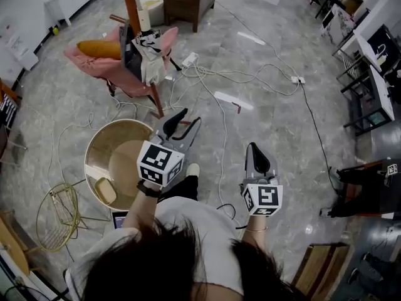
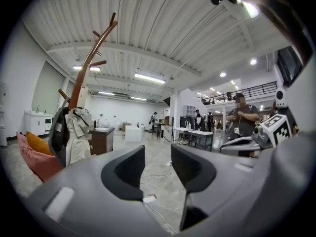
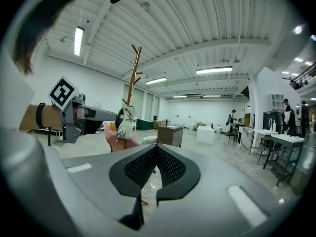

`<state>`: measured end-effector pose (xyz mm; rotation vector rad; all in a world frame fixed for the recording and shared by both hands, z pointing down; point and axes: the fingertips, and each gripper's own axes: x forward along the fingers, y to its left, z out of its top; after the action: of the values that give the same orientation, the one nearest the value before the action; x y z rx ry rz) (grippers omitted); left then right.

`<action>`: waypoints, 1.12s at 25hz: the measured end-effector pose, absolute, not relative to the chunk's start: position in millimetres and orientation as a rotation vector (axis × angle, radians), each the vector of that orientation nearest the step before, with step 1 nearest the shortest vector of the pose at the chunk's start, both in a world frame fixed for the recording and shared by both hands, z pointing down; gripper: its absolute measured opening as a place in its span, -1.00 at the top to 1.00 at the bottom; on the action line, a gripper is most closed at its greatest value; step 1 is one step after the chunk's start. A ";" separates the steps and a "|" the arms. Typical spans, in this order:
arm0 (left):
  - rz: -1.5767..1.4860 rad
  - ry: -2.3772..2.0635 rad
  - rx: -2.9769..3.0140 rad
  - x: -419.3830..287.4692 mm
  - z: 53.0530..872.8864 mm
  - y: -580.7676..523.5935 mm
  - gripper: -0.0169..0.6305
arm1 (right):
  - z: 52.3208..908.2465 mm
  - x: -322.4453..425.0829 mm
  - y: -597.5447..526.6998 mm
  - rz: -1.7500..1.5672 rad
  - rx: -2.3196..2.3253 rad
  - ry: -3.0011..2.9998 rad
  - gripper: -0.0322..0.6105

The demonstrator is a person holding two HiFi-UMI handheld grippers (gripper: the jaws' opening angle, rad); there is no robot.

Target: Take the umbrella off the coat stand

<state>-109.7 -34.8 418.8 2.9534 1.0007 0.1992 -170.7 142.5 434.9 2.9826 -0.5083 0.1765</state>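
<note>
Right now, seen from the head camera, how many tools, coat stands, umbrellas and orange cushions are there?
tools: 2 (left tool, right tool)
coat stand: 1
umbrella: 1
orange cushion: 1
Total: 5

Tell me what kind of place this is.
Probably a large studio or lab hall, not a home: cables trail across the floor, strip lights hang under a ribbed ceiling, and the coat stand shares the space with work tables.
</note>
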 end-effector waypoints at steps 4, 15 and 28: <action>0.197 0.990 2.952 -60.8 412.8 -32.1 0.33 | 425.3 -121.1 148.5 0.163 2.950 -0.503 0.89; 0.190 1.000 2.938 24.8 404.5 -40.1 0.02 | 417.2 -25.1 132.8 0.150 2.963 -0.540 0.89; 0.224 0.902 2.951 59.5 416.1 -62.8 -0.18 | 430.9 33.3 121.7 0.187 2.969 -0.620 0.89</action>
<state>59.5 -62.8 416.1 2.9509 0.9021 0.2240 33.3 121.7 430.9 2.9690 -0.6201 0.1875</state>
